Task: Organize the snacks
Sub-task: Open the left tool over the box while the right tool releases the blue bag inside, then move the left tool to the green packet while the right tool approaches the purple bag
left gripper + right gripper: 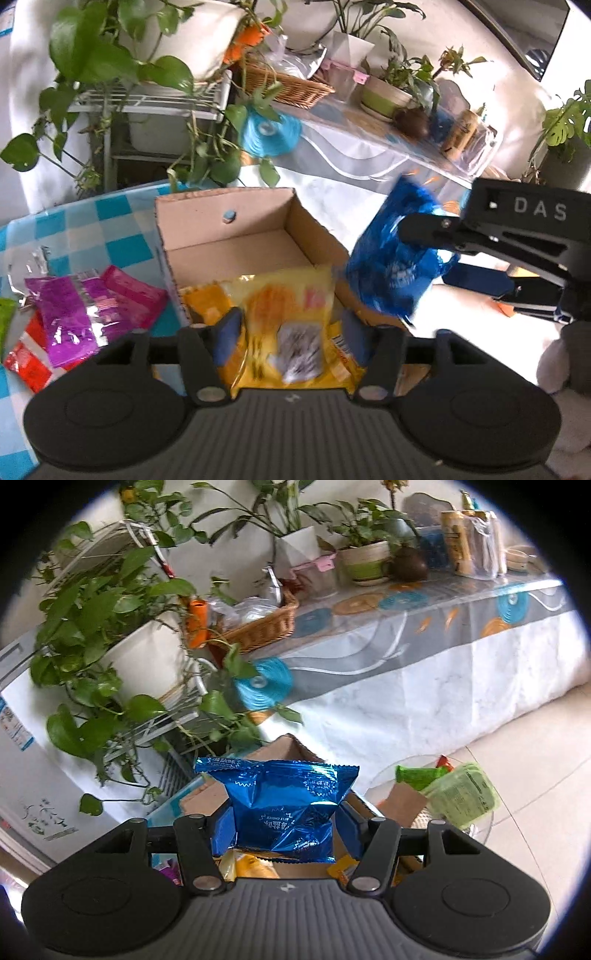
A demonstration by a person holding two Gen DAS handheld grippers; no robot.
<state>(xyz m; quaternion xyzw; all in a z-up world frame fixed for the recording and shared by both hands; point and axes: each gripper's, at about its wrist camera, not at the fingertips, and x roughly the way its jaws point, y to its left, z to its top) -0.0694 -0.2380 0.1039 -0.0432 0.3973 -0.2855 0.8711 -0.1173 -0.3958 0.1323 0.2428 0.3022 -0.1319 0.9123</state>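
An open cardboard box (229,236) stands on a blue-checked tablecloth (85,229). A yellow snack packet (288,314) lies blurred at the box's near end, between the fingers of my left gripper (291,325), which stands open with its pads off the packet. More yellow packets (207,299) lie beside it in the box. My right gripper (284,823) is shut on a shiny blue snack packet (284,801). In the left wrist view that blue packet (391,266) hangs just above the box's right wall, with the right gripper (436,254) reaching in from the right.
Purple packets (70,317), a pink one (136,295) and a red one (26,362) lie left of the box. Green packets (461,794) sit on a round glass table (487,823) to the right. Potted plants (110,55) and a long covered table (406,664) stand behind.
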